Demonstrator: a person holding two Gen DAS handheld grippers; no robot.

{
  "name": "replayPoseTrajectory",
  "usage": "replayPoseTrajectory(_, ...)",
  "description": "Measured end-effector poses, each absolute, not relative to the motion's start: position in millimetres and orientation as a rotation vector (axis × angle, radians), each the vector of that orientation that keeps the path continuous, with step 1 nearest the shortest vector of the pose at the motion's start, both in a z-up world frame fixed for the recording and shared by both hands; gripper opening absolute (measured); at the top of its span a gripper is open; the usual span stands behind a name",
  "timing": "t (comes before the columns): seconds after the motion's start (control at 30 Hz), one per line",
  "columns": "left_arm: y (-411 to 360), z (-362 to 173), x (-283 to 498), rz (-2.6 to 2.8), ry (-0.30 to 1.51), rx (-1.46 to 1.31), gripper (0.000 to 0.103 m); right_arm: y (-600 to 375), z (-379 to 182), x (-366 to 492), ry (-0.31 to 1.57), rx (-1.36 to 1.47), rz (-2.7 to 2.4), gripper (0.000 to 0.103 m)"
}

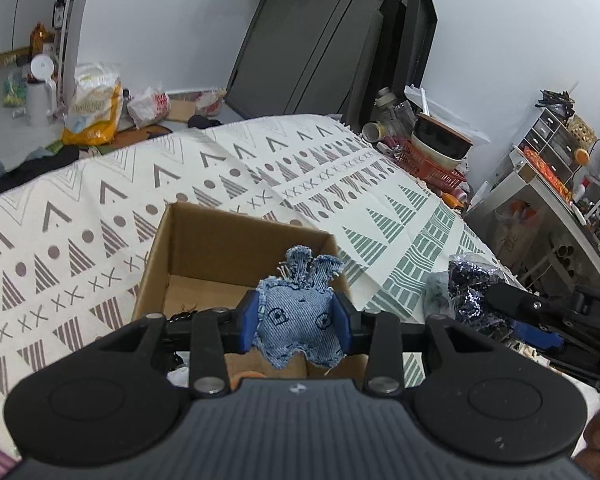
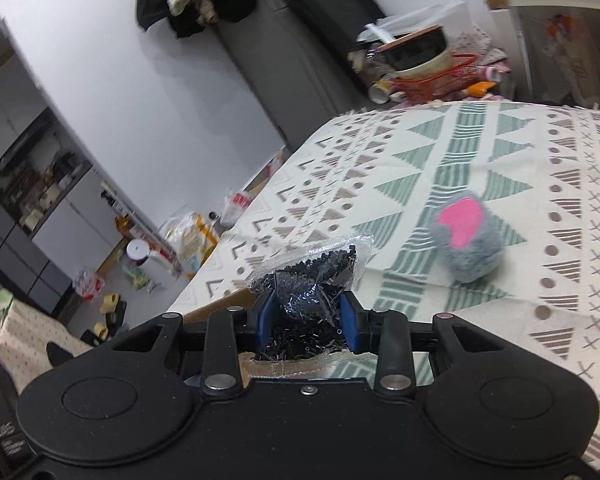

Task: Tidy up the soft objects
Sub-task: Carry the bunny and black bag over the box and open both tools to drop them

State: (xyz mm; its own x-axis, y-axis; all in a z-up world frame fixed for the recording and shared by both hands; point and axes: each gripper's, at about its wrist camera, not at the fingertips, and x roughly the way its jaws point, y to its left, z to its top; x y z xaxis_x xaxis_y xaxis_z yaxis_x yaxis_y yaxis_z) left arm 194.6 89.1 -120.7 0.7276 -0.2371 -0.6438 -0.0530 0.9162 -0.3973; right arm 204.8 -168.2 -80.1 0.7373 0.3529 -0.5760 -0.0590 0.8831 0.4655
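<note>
Denim bunny toy [image 1: 298,314] pinched between the blue fingers [image 1: 247,326] of the left gripper [image 1: 297,322], ears pointing away from the camera, long axis running forward along the fingers. Cardboard box [image 1: 188,240] sits open directly ahead and below, on the patterned cloth [image 1: 80,216] covering the desk; the toy hangs over the box's near right part, so the drop looks like a short move forward-left and down, then release. Something dark and an orange bit lie in the box bottom, too hidden to name. Right gripper [image 2: 308,316] is clamped on a clear bag of dark beads [image 2: 312,276], bag bunched and sticking out forward past the fingers. In the left wrist view that bag shows just to the right of the box, so the left hand is nearer the opening and probably goes first. Grey plush with pink heart [image 2: 466,240] lies loose on the cloth ahead-right of the right gripper, well apart from the box, blurred. Risk: bag snagging on the box wall.
</note>
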Motion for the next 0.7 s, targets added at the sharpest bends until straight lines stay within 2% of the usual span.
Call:
replayPoseTrajectory(0.2,99.7,-137.2,198.1,-0.158,0.754,-0.411,0.045,-134.1,-75.6,206.6,0.731,0.375,0.265,0.034)
replayPoseTrajectory(0.3,104.5,-138.3,196.8,-0.162,0.753,-0.411,0.058,-120.4,-75.7,206.9,0.738,0.358,0.279,0.035)
replayPoseTrajectory(0.37,108.8,-136.1,192.5,-0.149,0.735,-0.409,0.072,-112.6,-76.6,207.8,0.740,0.363,0.297,0.035)
replayPoseTrajectory(0.7,145.1,-118.2,177.5,-0.103,0.663,-0.472,0.074,-77.9,-85.5,209.4,0.785,0.285,0.289,0.035)
